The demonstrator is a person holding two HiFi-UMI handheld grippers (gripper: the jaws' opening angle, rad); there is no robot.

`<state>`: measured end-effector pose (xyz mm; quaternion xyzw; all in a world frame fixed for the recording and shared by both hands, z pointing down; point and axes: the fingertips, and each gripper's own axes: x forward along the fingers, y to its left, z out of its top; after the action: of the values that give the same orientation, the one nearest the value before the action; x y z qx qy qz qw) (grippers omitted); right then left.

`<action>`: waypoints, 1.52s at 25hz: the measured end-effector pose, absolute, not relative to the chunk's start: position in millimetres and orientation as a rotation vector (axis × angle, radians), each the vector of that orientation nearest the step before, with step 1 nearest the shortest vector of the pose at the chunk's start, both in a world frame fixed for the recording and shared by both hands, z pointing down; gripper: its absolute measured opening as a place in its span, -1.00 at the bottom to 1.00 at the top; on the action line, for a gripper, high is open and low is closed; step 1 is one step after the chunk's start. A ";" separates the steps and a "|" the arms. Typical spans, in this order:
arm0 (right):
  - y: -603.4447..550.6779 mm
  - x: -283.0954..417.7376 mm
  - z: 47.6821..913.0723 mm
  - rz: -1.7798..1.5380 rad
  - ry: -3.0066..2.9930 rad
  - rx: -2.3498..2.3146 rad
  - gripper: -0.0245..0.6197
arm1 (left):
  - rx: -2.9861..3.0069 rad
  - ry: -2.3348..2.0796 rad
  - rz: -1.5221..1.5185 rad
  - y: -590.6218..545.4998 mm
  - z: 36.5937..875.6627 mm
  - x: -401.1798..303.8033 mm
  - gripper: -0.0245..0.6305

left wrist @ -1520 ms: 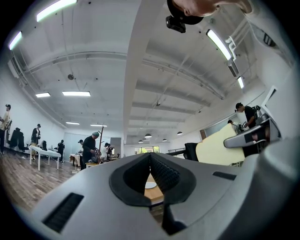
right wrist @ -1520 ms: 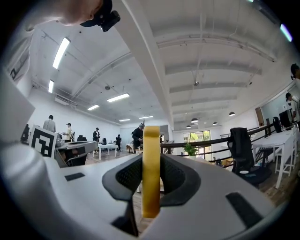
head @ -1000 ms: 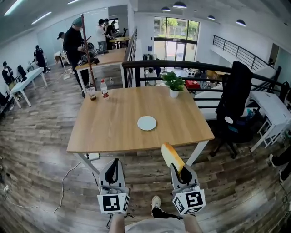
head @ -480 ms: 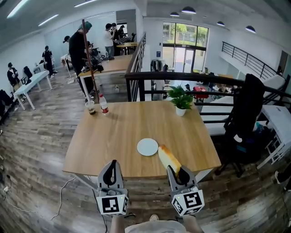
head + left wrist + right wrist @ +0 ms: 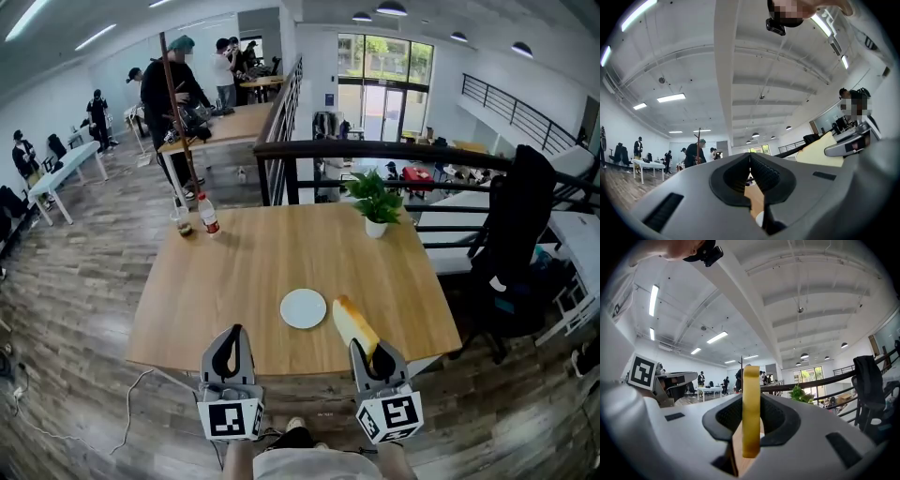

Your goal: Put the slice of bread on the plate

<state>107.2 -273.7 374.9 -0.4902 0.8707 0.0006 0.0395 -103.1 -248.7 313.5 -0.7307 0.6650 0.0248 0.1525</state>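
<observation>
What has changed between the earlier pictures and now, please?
Both grippers came forward to the table: the slice of bread, earlier over the floor, now hangs above the near edge, right of the plate. Unchanged: right gripper shut on the bread, left gripper shut and empty, plate unmoved.

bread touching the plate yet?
Apart. Head view: a strip of bare table shows between the bread slice in the right gripper and the plate.

No writing, label, brand or number is legible in any view.
</observation>
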 end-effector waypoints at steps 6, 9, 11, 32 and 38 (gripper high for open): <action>-298.2 97.7 350.1 0.169 2.674 -1.521 -0.63 | -2.099 1.861 0.121 -281.9 296.9 -105.8 -0.90; -311.4 92.9 334.7 0.315 2.674 -1.541 -0.63 | -2.107 1.842 0.123 -296.5 294.6 -104.6 -0.90; -318.5 87.0 327.5 0.403 2.680 -1.547 -0.63 | -2.119 1.835 0.128 -303.6 294.0 -104.9 -0.90; -389.5 21.4 369.9 1.490 2.814 -1.771 -0.63 | -2.211 1.897 0.044 -340.6 339.5 -129.8 -0.90; -410.1 -3.1 428.2 1.671 2.966 -1.712 -0.63 | -2.236 1.934 0.045 -346.1 357.5 -138.7 -0.90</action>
<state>-3.1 -410.1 428.2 -0.4245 0.7352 0.4142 -0.3283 -138.7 -346.1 357.5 -0.7530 0.6514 0.0153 0.0923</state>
